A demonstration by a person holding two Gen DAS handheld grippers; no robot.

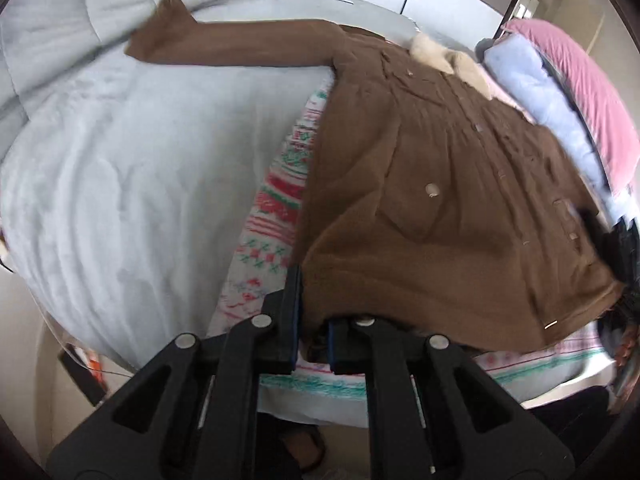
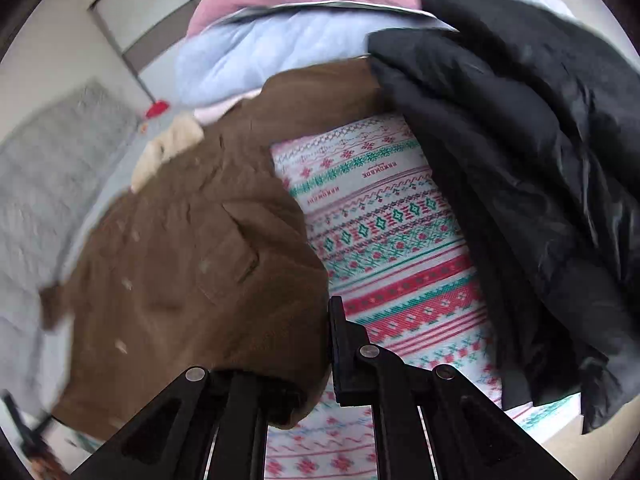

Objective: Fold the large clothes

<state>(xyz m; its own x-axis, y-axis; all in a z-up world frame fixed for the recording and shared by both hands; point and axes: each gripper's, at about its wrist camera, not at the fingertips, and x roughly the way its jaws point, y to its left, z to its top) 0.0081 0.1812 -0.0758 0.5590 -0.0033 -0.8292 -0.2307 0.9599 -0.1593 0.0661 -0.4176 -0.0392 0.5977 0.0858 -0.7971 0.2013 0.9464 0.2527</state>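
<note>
Right now your left claw (image 1: 312, 320) is nearly closed, pinching the bottom hem of the brown coat (image 1: 440, 184) between its black fingers. Your right claw (image 2: 320, 344) is likewise narrowed to a sliver on the coat's hem, the cloth bunching over its left finger. That coat is a soft, fleecy brown fabric with a cream fur collar (image 1: 444, 56), pale round buttons and flap pockets; it lies spread across the bed, one sleeve (image 1: 208, 46) stretched out over the pale grey quilted bedding (image 1: 120, 168). Under it lies a knit-patterned blanket (image 2: 384, 240) in red, green and white bands, printed with the word "HANDMADE". Beside the coat sits a shiny black puffer jacket (image 2: 540, 160), heaped in folds.
</note>
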